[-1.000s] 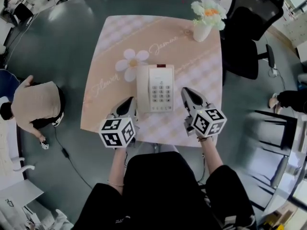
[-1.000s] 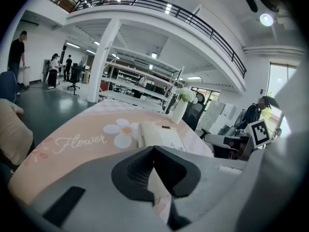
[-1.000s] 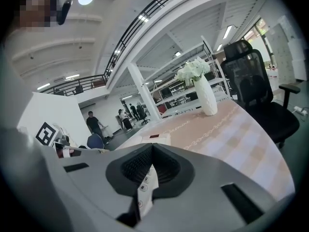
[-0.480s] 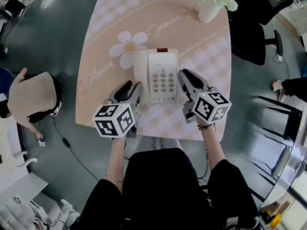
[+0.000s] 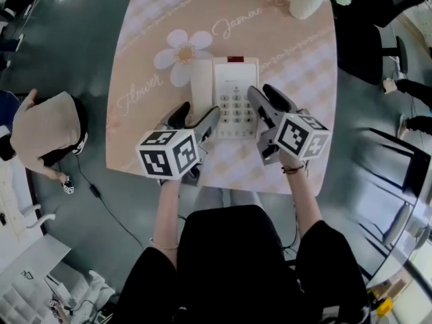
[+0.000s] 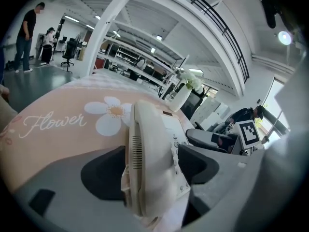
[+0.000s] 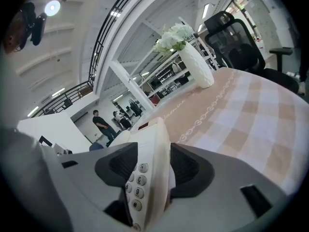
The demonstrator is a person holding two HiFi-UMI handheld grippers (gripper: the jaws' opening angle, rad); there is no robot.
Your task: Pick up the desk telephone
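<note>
Opening wide at the jaws, left gripper [image 5: 196, 116] astride the handset side and right gripper [image 5: 262, 94] astride the keypad edge of the cream desk telephone [image 5: 233, 85], flat between both on the pink flowered desk [image 5: 148, 32], flower vase [image 5: 305, 4] beyond.

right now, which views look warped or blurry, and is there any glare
Head view: sharp and evenly lit, though the table edges bow. Left gripper view: heavy fisheye with dark corners, the telephone near end looks soft, and a ceiling lamp flares top right. Right gripper view: same bending, another lamp glares top left, yet the keys stay readable.
</note>
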